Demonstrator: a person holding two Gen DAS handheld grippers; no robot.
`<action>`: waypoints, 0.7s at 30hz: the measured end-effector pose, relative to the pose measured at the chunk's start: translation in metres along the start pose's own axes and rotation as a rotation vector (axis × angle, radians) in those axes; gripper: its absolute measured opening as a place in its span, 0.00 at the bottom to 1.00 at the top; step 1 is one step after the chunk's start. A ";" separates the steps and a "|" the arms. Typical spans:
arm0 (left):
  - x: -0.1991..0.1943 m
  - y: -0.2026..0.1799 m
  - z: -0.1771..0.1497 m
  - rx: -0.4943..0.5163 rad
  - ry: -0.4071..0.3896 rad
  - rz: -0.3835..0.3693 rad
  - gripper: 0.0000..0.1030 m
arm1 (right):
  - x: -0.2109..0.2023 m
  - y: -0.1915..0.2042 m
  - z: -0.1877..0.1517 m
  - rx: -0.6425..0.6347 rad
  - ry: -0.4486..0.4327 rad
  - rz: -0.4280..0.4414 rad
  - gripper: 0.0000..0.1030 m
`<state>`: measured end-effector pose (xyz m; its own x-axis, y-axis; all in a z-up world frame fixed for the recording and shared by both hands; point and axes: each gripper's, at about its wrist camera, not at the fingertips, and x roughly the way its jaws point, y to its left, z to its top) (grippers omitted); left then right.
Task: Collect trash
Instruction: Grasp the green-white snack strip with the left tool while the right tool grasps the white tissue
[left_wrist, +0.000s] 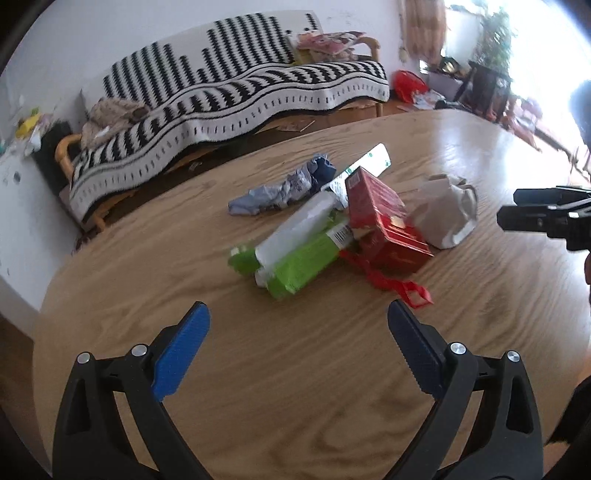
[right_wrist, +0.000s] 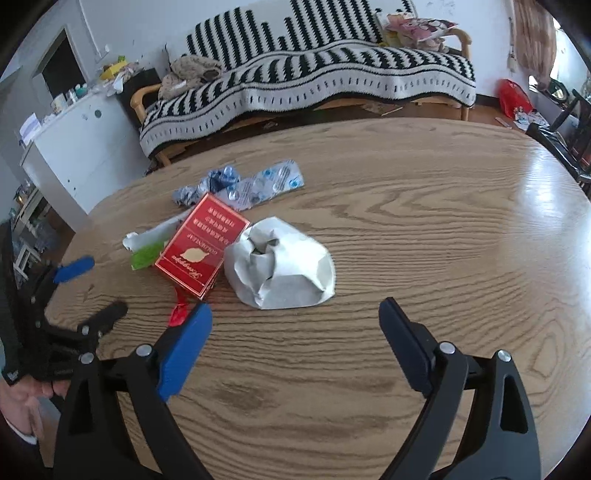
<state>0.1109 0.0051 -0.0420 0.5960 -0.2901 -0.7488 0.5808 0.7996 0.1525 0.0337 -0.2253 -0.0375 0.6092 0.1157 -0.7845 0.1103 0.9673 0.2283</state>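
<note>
The worktop (right_wrist: 406, 229) is tan wood with dark wavy grain. On it lie a red box (right_wrist: 203, 247) with gold print, a crumpled white paper (right_wrist: 284, 266), a green-and-white carton (left_wrist: 295, 254) and a silvery-blue blister pack (right_wrist: 258, 186). Behind the worktop, the sofa cover (right_wrist: 314, 74) is black-and-white striped.

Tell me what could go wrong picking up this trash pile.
The red box leans on the green and white tube, so lifting either may topple the other. The red plastic strip lies flat on the table and may slip the open left claw.
</note>
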 end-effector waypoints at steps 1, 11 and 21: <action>0.004 0.000 0.003 0.023 -0.002 0.012 0.91 | 0.003 0.002 0.000 -0.009 0.002 -0.006 0.86; 0.045 -0.002 0.020 0.157 0.017 0.027 0.91 | 0.043 0.016 0.011 -0.085 0.007 -0.059 0.86; 0.064 0.000 0.025 0.200 0.016 0.026 0.68 | 0.070 0.036 0.019 -0.202 0.009 -0.098 0.74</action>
<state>0.1631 -0.0262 -0.0740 0.6039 -0.2612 -0.7531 0.6654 0.6855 0.2957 0.0951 -0.1871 -0.0734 0.5962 0.0202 -0.8026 0.0081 0.9995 0.0311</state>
